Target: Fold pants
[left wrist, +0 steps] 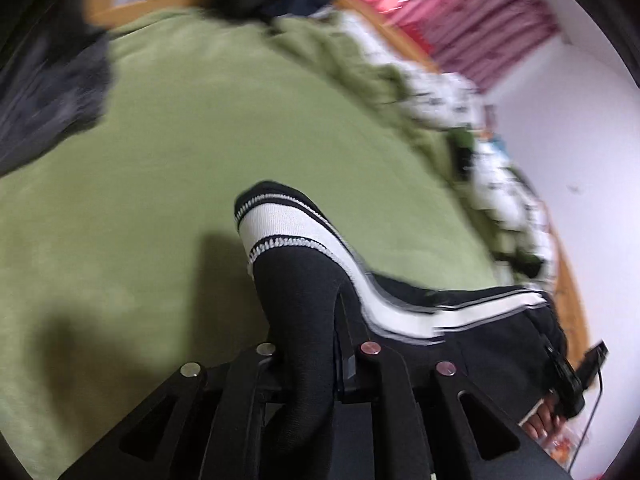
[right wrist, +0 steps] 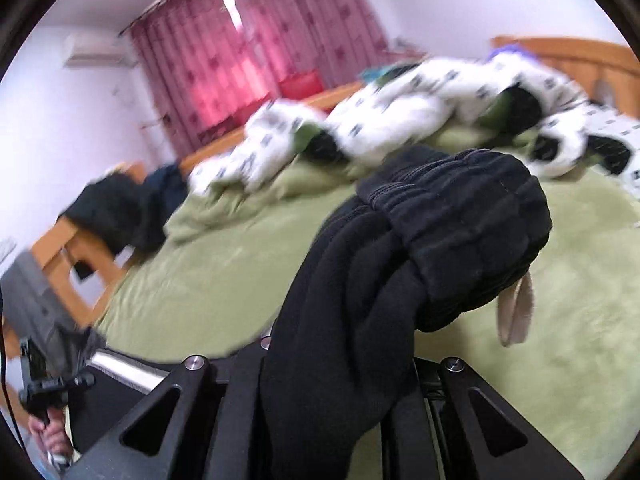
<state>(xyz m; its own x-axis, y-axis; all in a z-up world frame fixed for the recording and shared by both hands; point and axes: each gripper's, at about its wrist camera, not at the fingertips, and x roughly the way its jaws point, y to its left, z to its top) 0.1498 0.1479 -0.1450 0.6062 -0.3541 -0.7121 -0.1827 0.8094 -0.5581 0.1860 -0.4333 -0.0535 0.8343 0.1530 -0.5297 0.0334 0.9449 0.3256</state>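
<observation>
over the green blanket (left wrist: 168, 152) both grippers are up with cloth in them. left gripper (left wrist: 316, 320) is clamped tight on the black pants (left wrist: 492, 344) at the cuff end, the white-striped ankle band (left wrist: 288, 220) poking out past its fingers. right gripper (right wrist: 344, 336) is squeezed shut on the gathered elastic waistband (right wrist: 460, 216), a pale loop (right wrist: 516, 308) dangling off the bunch. so the pants hang between the two grippers, lifted clear of the bedding where the views show it, cuff on the left, waist on the right, and the long axis runs from one gripper to the other. in the left view the leg sweeps off rightward towards the other gripper, and a hand (right wrist: 52, 436) on the left tool shows at the lower left of the right view. that's the line that matters: i judge the next move needs that axis pulled straight and laid down along the open stretch of blanket ahead, clear of the rumpled white patterned duvet (right wrist: 400, 112) at the far side and the dark clothes (right wrist: 120, 204) by the bed's wooden frame (right wrist: 72, 264). neither hand is nearer; each owns one end. risk as i see it: the waist is bunched, so it may land creased.
</observation>
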